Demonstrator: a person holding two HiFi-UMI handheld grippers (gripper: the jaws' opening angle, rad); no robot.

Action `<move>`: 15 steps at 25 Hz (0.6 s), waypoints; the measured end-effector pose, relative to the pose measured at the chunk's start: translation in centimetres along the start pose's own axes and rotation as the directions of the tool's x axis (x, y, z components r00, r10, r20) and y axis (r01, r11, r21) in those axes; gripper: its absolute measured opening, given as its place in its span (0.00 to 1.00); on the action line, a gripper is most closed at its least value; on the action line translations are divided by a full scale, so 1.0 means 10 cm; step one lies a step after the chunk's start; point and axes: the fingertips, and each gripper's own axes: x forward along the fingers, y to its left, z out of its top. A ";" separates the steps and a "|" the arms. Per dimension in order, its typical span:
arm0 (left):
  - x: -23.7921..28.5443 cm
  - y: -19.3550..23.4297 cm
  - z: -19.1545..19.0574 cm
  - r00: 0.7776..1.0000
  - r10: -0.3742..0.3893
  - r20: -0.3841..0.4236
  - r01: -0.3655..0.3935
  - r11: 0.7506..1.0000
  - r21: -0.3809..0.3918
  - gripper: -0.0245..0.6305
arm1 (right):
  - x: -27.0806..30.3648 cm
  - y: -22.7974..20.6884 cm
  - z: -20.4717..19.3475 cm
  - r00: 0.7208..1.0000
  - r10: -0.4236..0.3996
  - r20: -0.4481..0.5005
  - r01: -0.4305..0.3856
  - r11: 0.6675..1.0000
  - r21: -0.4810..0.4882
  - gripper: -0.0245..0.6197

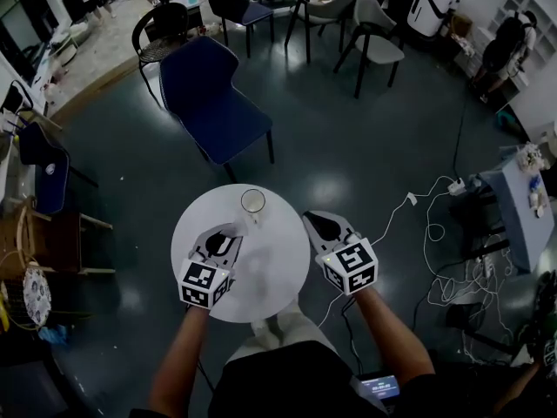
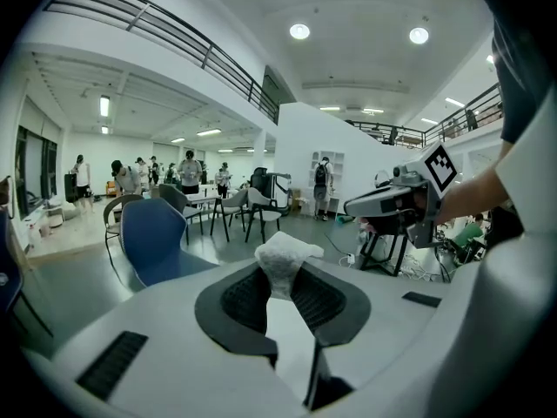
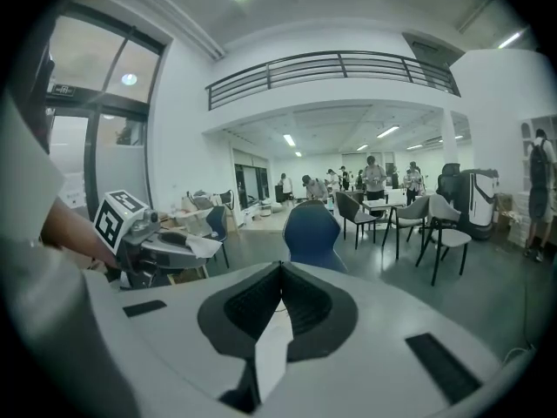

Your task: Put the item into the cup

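A clear cup [image 1: 253,202] stands upright at the far side of the round white table [image 1: 278,277]. My left gripper [image 1: 230,235] hovers over the table just on the near side of the cup, shut on a crumpled white wad [image 1: 239,229]. The left gripper view shows the wad [image 2: 283,252] pinched between the jaws and sticking out past the tips of the left gripper [image 2: 280,275]. My right gripper [image 1: 310,219] hangs at the table's right edge, its jaws closed together with nothing between them; the right gripper view shows the same of the right gripper [image 3: 280,268]. The cup shows in neither gripper view.
A blue chair [image 1: 213,103] stands just beyond the table. White cables [image 1: 444,259] trail over the dark floor at the right. A wooden stool [image 1: 52,242] is at the left. Grey chairs [image 1: 370,33] and tables with people fill the back of the room.
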 end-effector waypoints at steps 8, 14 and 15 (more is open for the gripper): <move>0.59 0.29 -0.28 0.994 0.021 -0.106 -0.013 0.997 0.071 0.15 | 0.26 -0.15 -0.23 0.998 0.024 -0.057 -0.025 1.000 -0.017 0.06; 1.01 0.39 -0.51 0.975 0.024 -0.219 0.006 0.991 0.132 0.15 | 0.33 -0.36 -0.32 0.997 0.034 -0.071 -0.035 0.999 -0.014 0.06; 1.07 0.42 -0.57 0.971 0.028 -0.239 0.006 0.990 0.139 0.15 | 0.34 -0.38 -0.34 0.997 0.037 -0.073 -0.038 0.999 -0.012 0.06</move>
